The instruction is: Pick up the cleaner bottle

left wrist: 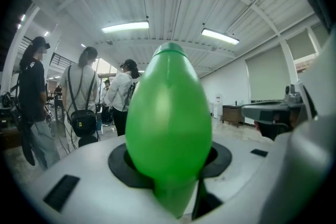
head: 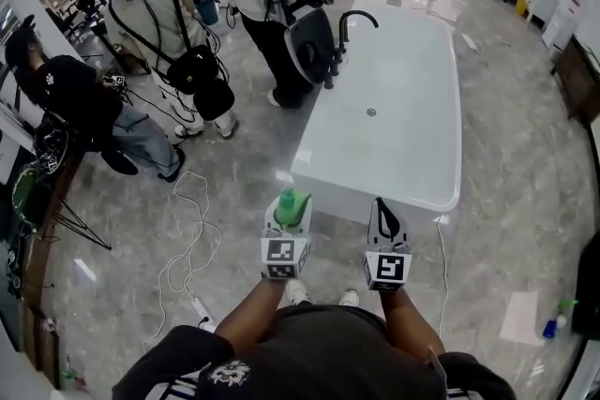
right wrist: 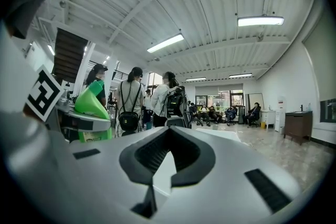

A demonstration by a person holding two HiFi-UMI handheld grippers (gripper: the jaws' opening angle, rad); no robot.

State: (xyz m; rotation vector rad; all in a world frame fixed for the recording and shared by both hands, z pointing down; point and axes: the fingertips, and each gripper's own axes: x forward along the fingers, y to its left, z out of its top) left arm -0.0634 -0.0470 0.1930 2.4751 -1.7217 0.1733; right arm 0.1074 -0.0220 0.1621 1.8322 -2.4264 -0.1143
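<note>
The cleaner bottle is green with a rounded top, and my left gripper is shut on it, holding it upright in the air in front of the person's body. In the left gripper view the bottle fills the middle, wedged in the dark notches of the jaws, which press on both its sides. My right gripper hangs beside it on the right, jaws together with nothing in them. Its own view shows the pads meeting around an empty hole, with the green bottle off to the left.
A white bathtub with a black faucet stands right ahead. Several people stand and sit at the left, near a tripod. White cables trail over the marble floor. A small bottle stands at the lower right.
</note>
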